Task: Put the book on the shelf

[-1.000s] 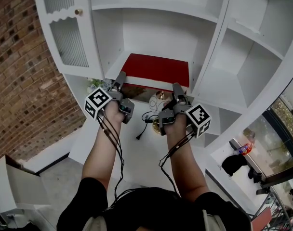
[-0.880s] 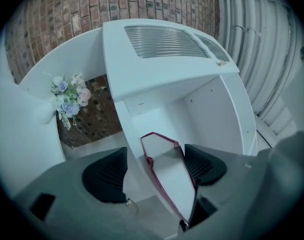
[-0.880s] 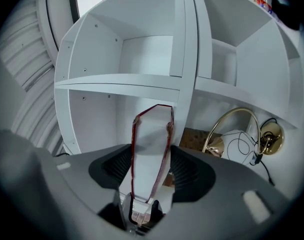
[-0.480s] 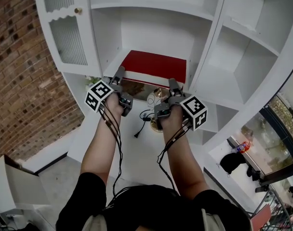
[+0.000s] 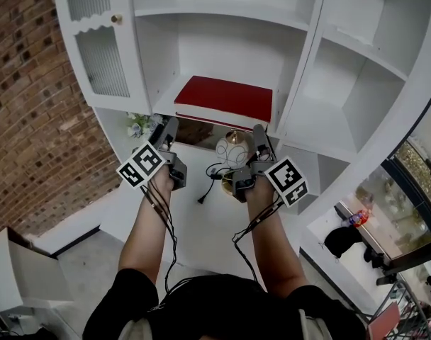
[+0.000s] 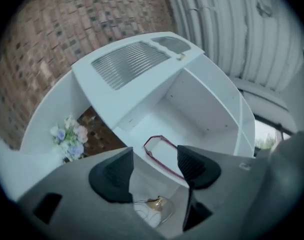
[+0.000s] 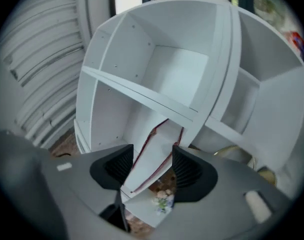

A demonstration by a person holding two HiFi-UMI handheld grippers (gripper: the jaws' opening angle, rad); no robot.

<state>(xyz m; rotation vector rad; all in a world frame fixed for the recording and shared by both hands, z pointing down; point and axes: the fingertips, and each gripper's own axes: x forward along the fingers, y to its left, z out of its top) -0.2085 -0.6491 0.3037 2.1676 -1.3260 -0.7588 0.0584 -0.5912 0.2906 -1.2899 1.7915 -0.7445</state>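
The red book lies flat on the floor of the white shelf's middle compartment, and neither gripper touches it. My left gripper hangs below and in front of the book's left corner; its jaws are closing with nothing between them. My right gripper stands open and empty below the book's right corner. In the left gripper view the book shows beyond the gripper. In the right gripper view the book lies past the gripper.
A glass globe lamp stands between the grippers under the book's shelf, with a cable on the white counter. Pale flowers sit at the left. A ribbed cabinet door and a brick wall bound the left; more white compartments lie to the right.
Both grippers have drawn back and down from the book's front edge. The book stays on the shelf.
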